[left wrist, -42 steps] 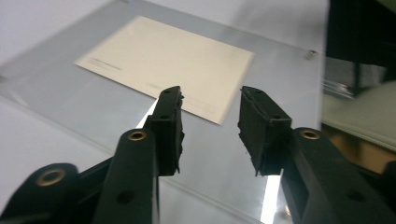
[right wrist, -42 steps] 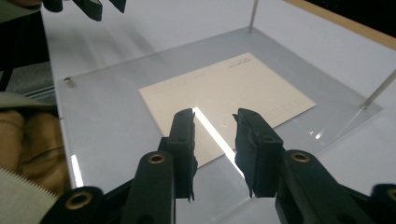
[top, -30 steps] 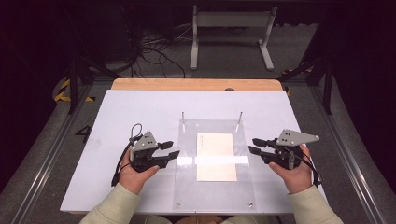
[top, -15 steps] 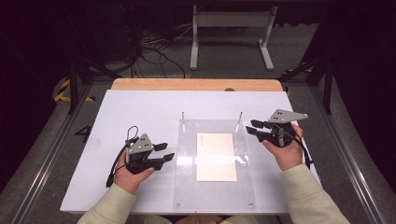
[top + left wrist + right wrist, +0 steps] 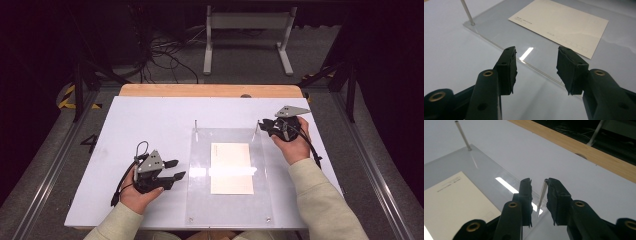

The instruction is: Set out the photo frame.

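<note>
A clear plastic plate (image 5: 200, 200) lies on the white table with a cream postcard (image 5: 231, 167) at its middle. Thin metal pins stand upright at its two far corners. My right gripper (image 5: 263, 125) is at the far right pin (image 5: 257, 128). In the right gripper view that pin (image 5: 542, 195) stands between the jaws of the right gripper (image 5: 537, 200); its tip leans at the right pad and a gap remains on the left. The jaws have just been closing. My left gripper (image 5: 175, 170) rests open and empty at the plate's left edge (image 5: 499, 32), facing the postcard (image 5: 561, 22).
The other pin (image 5: 196, 131) rises at the plate's far left corner. A wooden strip (image 5: 210, 90) runs along the table's far edge. Beyond it on the floor are a white stand (image 5: 248, 30) and loose cables (image 5: 165, 55).
My right hand has moved away from me along the plate's right side to its far right pin, and its jaws have narrowed around the pin. The left hand has stayed put.
</note>
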The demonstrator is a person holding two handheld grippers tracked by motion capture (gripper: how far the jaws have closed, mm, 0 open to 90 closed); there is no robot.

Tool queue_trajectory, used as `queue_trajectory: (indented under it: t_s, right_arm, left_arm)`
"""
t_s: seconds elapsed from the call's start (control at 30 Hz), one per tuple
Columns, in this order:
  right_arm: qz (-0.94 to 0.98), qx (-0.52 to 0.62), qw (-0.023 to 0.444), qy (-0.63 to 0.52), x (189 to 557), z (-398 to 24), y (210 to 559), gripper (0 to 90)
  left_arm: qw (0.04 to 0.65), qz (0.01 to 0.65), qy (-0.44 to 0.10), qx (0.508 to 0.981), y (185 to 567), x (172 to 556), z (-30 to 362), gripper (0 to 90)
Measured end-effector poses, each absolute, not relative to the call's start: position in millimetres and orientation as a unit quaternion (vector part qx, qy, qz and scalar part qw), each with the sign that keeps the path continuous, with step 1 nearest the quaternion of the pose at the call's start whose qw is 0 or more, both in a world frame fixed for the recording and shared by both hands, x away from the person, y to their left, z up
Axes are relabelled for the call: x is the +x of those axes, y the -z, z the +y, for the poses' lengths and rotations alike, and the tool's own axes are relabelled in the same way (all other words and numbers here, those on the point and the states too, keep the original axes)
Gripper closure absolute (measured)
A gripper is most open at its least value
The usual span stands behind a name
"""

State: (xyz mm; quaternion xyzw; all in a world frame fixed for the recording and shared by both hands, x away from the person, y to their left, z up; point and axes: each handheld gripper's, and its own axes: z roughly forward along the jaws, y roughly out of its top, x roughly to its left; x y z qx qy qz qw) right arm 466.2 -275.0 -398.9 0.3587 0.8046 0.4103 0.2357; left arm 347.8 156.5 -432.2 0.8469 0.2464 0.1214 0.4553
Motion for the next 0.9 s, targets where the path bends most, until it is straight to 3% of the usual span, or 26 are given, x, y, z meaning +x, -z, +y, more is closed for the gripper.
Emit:
queue_trajectory:
  t_s: [0.33, 0.4, 0.43, 0.5, 0.9]
  right_arm:
    - [0.797, 0.393, 0.235, -0.395, 489.0, -266.4, 414.9, 73.9]
    - [0.797, 0.394, 0.237, -0.392, 490.1, -265.2, 414.8, 77.5]
    - [0.797, 0.394, 0.234, -0.394, 491.2, -263.9, 414.8, 83.8]
    - [0.789, 0.412, 0.228, -0.394, 491.1, -259.5, 414.2, 85.3]
    - [0.771, 0.440, 0.209, -0.409, 493.7, -263.1, 418.5, 85.7]
  left_arm:
    - [0.456, 0.247, -0.115, 0.847, 434.5, 348.3, 156.6, 50.5]
    - [0.456, 0.246, -0.115, 0.848, 434.5, 348.2, 156.5, 50.5]
    - [0.456, 0.246, -0.114, 0.848, 434.8, 347.9, 156.3, 50.5]
    - [0.455, 0.245, -0.113, 0.848, 435.1, 347.6, 156.1, 50.5]
    - [0.456, 0.243, -0.111, 0.849, 435.9, 346.7, 154.4, 50.5]
